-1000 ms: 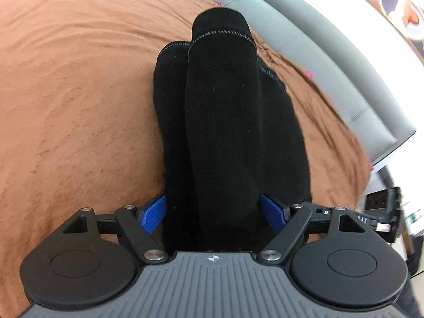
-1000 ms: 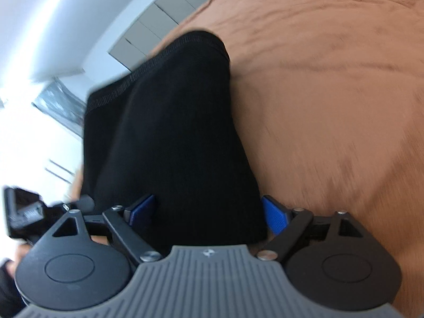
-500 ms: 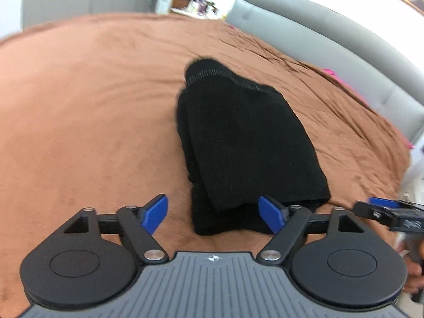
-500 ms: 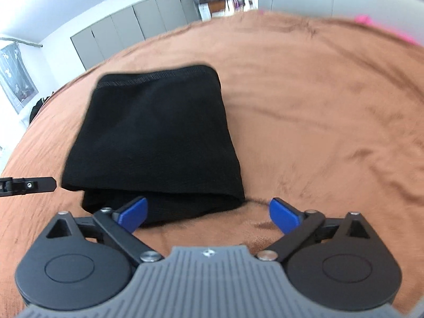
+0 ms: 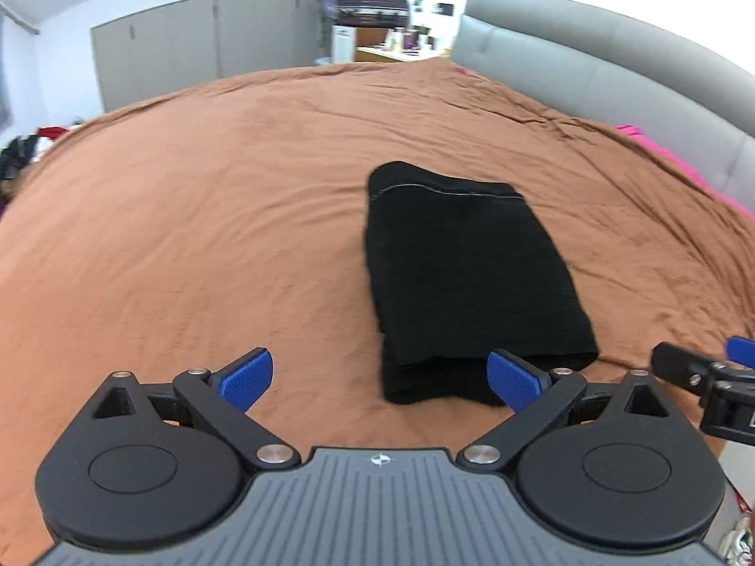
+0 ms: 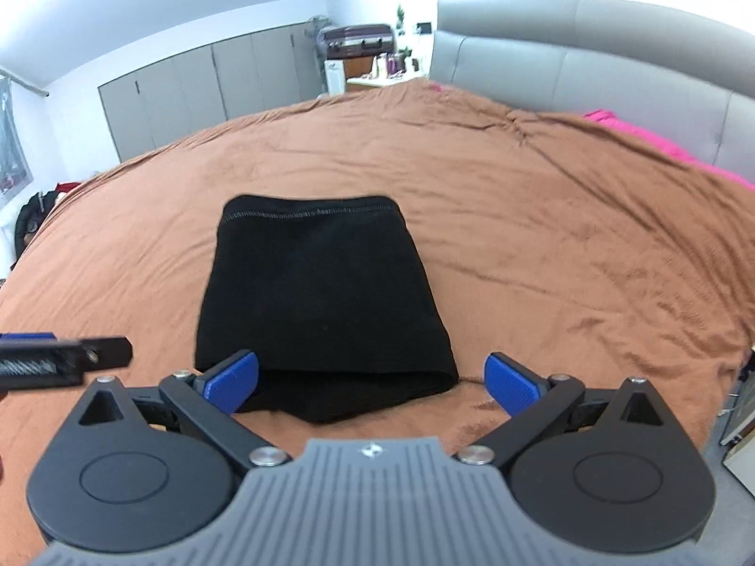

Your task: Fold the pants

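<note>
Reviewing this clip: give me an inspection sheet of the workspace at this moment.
Surface: brown bedspread, lightly wrinkled.
Job's things: black pants folded into a compact stack, lying flat.
Clutter: pink fabric by the grey headboard.
Grippers: left gripper opening, nothing between its pads; right gripper open, empty, clear of the pants.
Cables: nothing seen.
Surroundings: grey cabinets, suitcase, cluttered side table.

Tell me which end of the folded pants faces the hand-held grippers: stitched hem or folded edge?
The folded edge, thick and layered, lies nearest both. The stitched hem of the black pants lies at the far end, toward the cabinets.
</note>
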Action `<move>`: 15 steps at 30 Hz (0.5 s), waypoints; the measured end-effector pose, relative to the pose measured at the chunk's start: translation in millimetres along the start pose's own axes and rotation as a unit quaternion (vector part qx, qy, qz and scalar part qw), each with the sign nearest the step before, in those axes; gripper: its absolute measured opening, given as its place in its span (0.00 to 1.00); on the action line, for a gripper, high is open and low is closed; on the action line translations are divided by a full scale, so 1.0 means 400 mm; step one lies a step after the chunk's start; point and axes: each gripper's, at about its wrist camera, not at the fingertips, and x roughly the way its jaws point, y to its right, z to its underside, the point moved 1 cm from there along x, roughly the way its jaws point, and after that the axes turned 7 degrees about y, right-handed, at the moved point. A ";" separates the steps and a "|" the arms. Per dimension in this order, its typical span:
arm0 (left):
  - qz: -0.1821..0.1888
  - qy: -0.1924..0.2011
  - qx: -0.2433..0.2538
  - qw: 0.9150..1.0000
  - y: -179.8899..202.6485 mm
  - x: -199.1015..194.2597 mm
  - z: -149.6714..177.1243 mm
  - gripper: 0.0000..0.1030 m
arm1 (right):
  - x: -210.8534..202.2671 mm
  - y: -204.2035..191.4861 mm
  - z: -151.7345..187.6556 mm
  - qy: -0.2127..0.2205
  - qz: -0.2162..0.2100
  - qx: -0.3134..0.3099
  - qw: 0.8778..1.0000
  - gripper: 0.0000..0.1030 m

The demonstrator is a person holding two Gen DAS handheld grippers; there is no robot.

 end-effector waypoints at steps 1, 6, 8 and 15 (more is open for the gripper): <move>-0.009 -0.005 -0.004 1.000 -0.001 -0.008 0.001 1.00 | -0.021 -0.009 -0.006 0.000 0.009 0.000 1.000 0.95; -0.013 0.011 -0.004 1.000 -0.001 -0.052 0.011 1.00 | -0.074 -0.032 -0.013 -0.006 0.036 0.010 0.999 0.95; -0.008 0.014 -0.003 1.000 0.004 -0.060 0.013 1.00 | -0.090 -0.036 -0.011 -0.010 0.034 0.016 0.999 0.95; 0.011 0.013 0.002 1.000 0.026 -0.060 0.017 1.00 | -0.122 -0.048 0.000 -0.008 0.036 0.010 0.999 0.95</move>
